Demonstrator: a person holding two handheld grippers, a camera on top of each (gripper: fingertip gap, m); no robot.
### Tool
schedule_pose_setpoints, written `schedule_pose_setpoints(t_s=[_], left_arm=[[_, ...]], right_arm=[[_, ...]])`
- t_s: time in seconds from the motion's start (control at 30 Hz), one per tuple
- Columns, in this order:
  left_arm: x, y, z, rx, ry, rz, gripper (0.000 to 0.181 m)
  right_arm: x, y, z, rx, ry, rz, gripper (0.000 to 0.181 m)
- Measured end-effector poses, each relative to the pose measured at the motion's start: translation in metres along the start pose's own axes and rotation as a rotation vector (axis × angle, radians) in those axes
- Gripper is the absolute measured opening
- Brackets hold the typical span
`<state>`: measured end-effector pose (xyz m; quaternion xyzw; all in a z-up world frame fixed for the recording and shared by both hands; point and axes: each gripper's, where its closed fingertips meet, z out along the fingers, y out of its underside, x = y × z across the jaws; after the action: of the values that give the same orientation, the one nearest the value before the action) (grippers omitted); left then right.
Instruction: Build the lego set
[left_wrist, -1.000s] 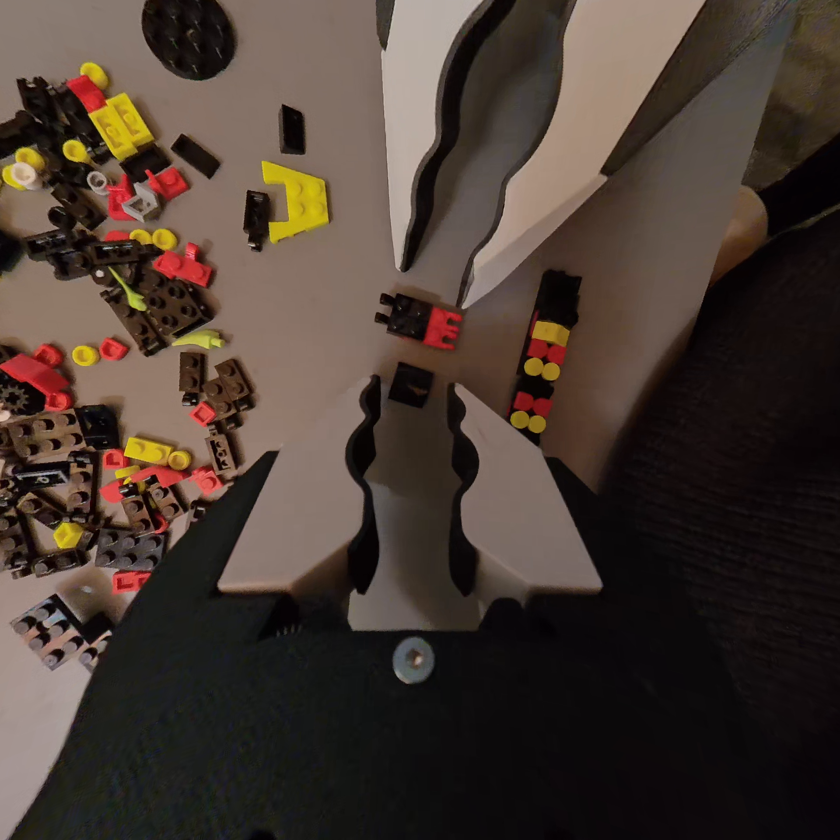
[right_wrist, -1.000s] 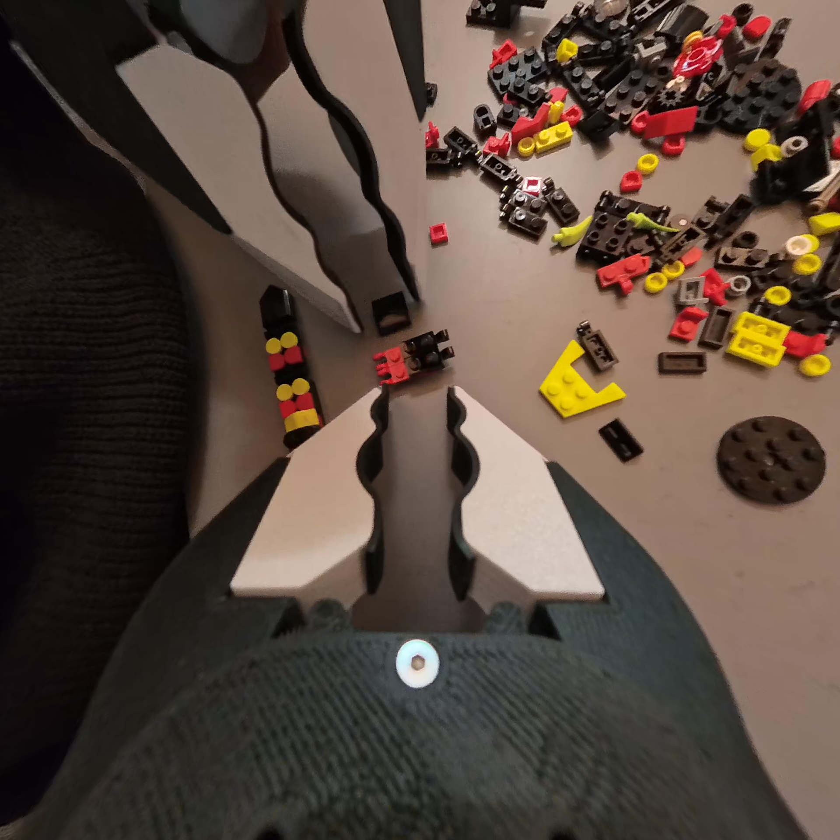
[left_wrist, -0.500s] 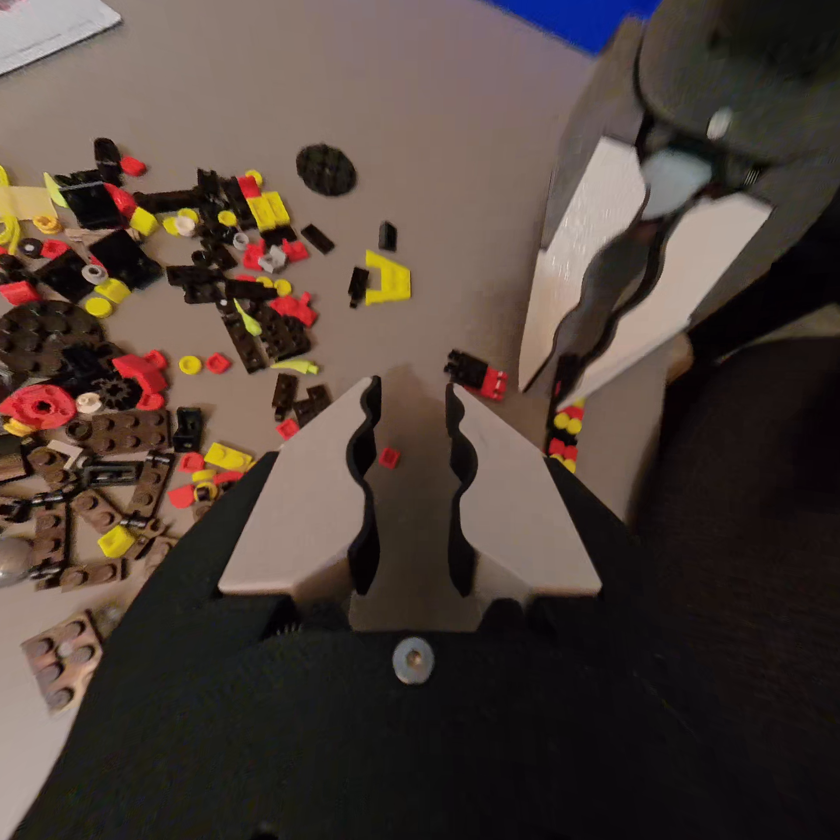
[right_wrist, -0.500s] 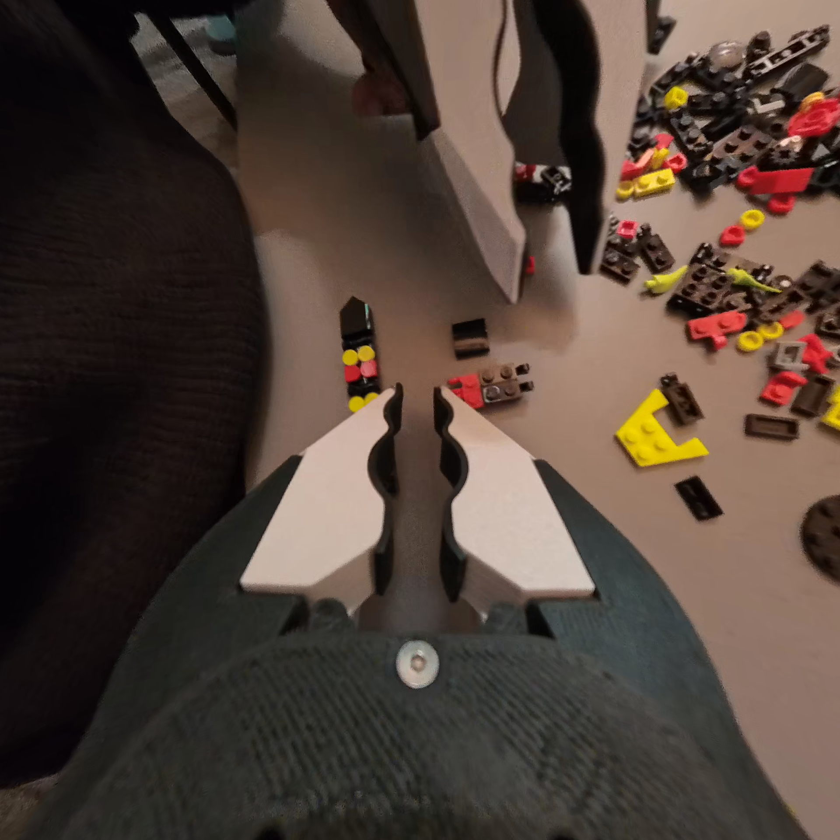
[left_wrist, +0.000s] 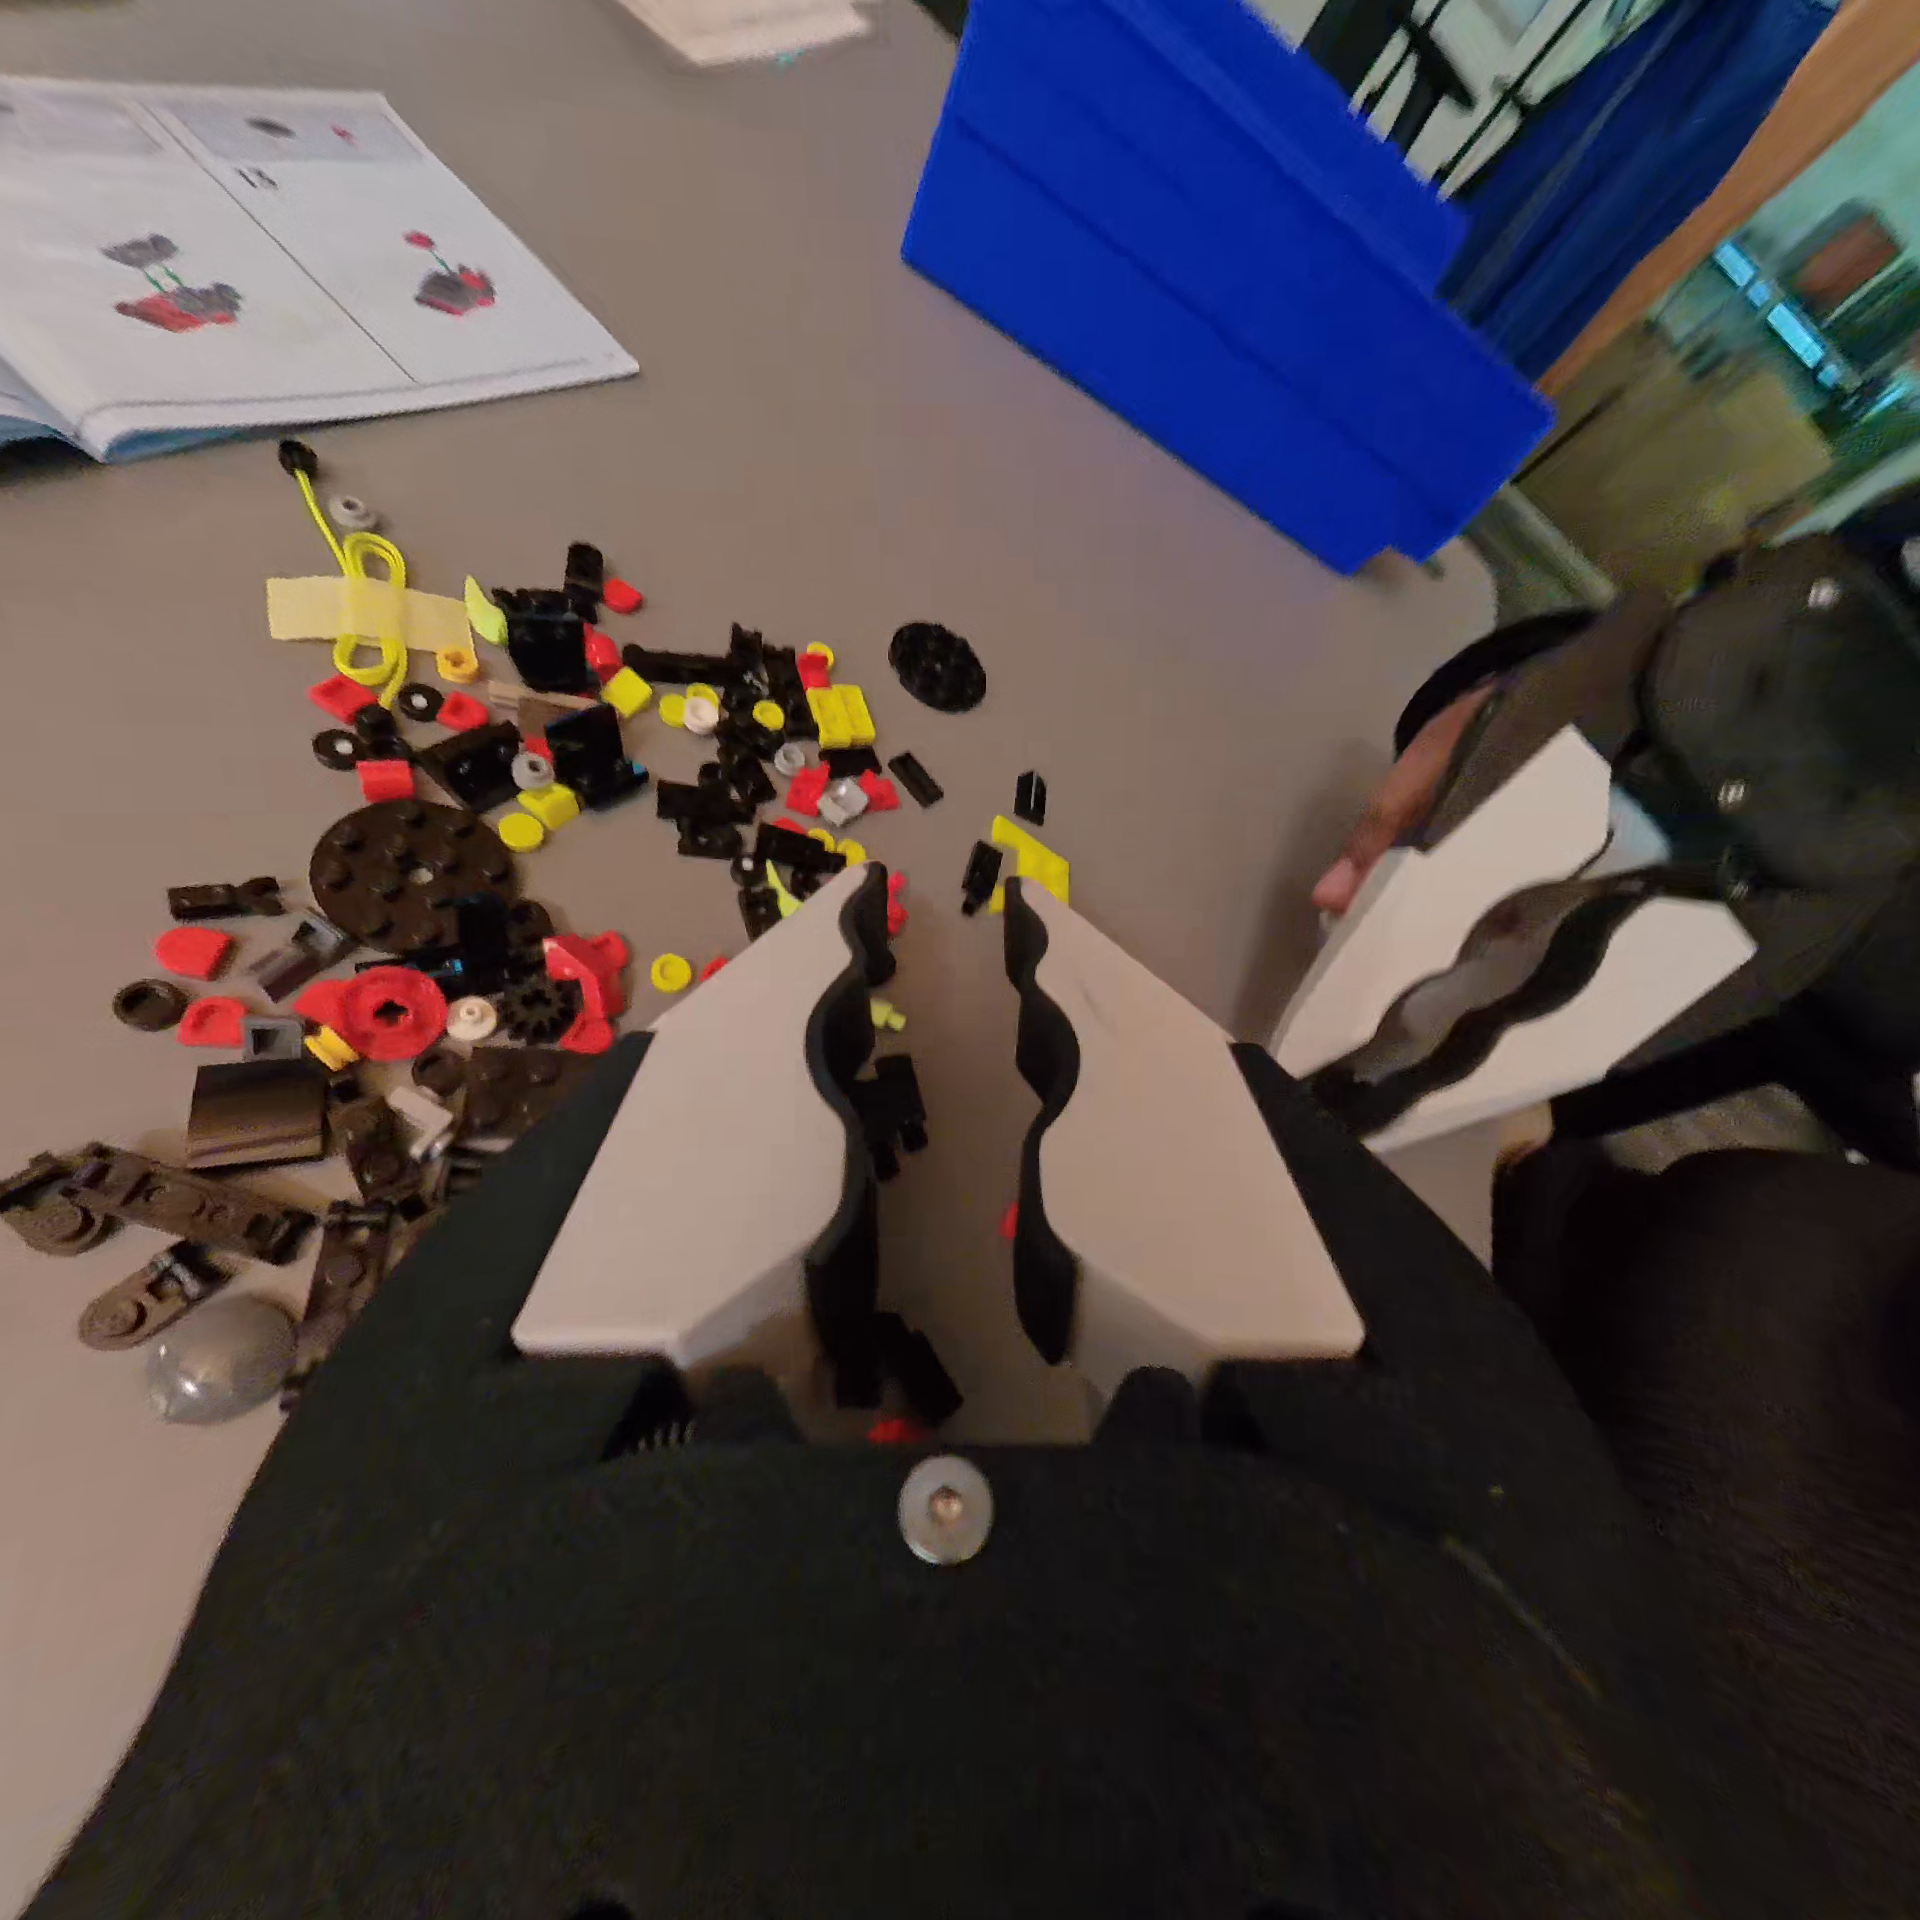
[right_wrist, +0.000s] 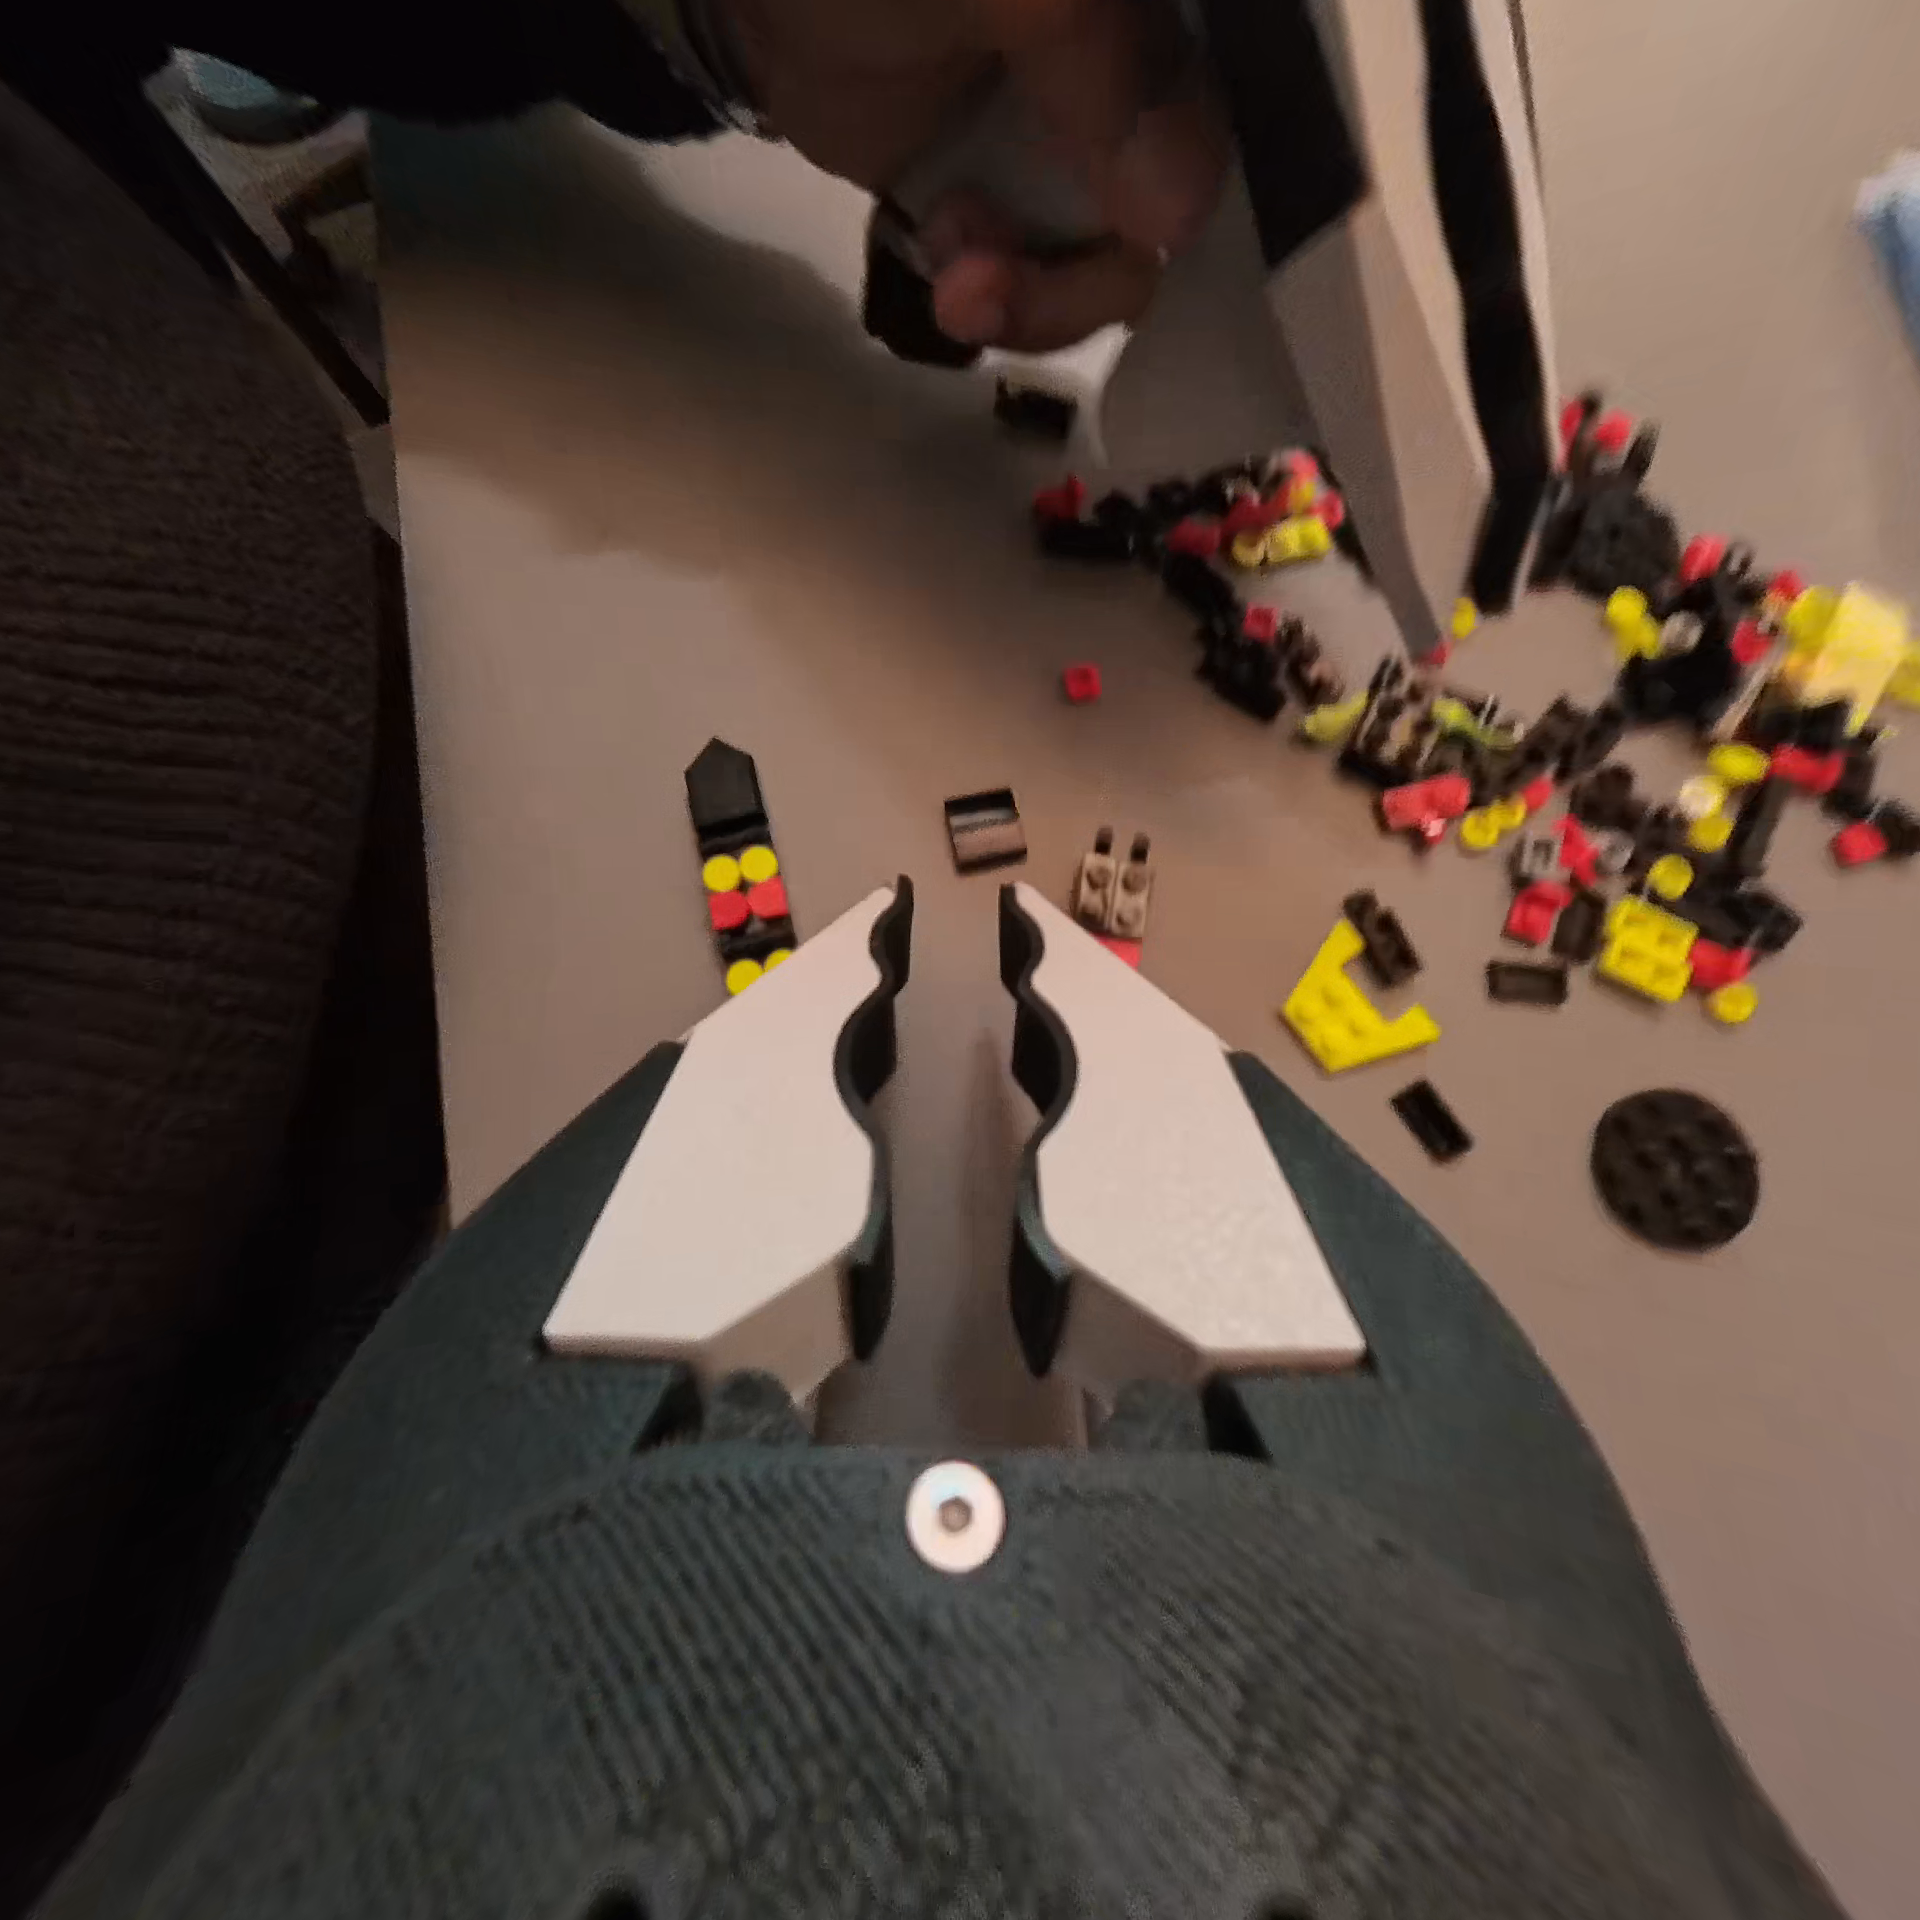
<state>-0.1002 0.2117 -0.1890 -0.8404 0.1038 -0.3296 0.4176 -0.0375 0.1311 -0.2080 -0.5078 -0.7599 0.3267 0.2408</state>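
Note:
My left gripper (left_wrist: 940, 899) is open and empty, held high above the pile of loose red, yellow and black Lego pieces (left_wrist: 582, 831). My right gripper (right_wrist: 951, 896) is narrowly open and empty, above the table. Just beyond its tips lie a long black strip with yellow and red round studs (right_wrist: 738, 873), a small black piece (right_wrist: 984, 828) and a grey-and-red clip assembly (right_wrist: 1117, 894). A yellow wedge plate (right_wrist: 1351, 1003) lies to the right and also shows in the left wrist view (left_wrist: 1039, 857). The right gripper's fingers (left_wrist: 1496, 883) show at the right.
An open instruction booklet (left_wrist: 260, 270) lies at the far left. A blue bin (left_wrist: 1195, 291) stands at the back right. A black round plate (right_wrist: 1673, 1169) and a small red piece (right_wrist: 1081, 681) lie apart. The left gripper's fingers (right_wrist: 1371, 436) hang over the pile (right_wrist: 1558, 727). There is about 10 cm between the tips of the two grippers. Between my left fingertips and the black round plate (right_wrist: 1673, 1169) there is roughly 11 cm. It is also in sight in the left wrist view (left_wrist: 958, 669).
Both grippers rose from the table. The left one swung up and away over the pile. The right one narrowed its jaws. The clip assembly now lies turned lengthwise.

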Motion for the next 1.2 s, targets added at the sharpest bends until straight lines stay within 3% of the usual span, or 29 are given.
schedule_pose_setpoints(t_s=[0.03,0.23,0.4,0.63,0.93,1.2], left_arm=[[0.0,-0.004,-0.001,0.024,0.017,-0.011,0.02],[-0.001,-0.016,-0.008,0.106,0.046,-0.04,0.021],[0.002,-0.012,-0.008,0.1,0.025,-0.001,0.021],[-0.002,-0.006,-0.001,0.066,0.0,0.049,0.02],[0.003,0.001,-0.005,0.057,-0.033,0.091,0.02],[0.001,0.002,-0.003,0.054,-0.026,0.088,0.02]], right_arm=[[-0.001,-0.004,0.002,0.009,0.017,-0.056,0.015],[0.007,0.006,0.014,-0.053,0.089,-0.146,0.018],[0.009,-0.006,0.008,0.037,0.038,-0.063,0.019],[0.009,0.002,0.018,-0.007,0.037,-0.069,0.005],[0.004,0.009,0.028,-0.077,0.039,-0.119,0.0],[0.01,-0.004,0.015,0.015,0.001,-0.031,0.0]])
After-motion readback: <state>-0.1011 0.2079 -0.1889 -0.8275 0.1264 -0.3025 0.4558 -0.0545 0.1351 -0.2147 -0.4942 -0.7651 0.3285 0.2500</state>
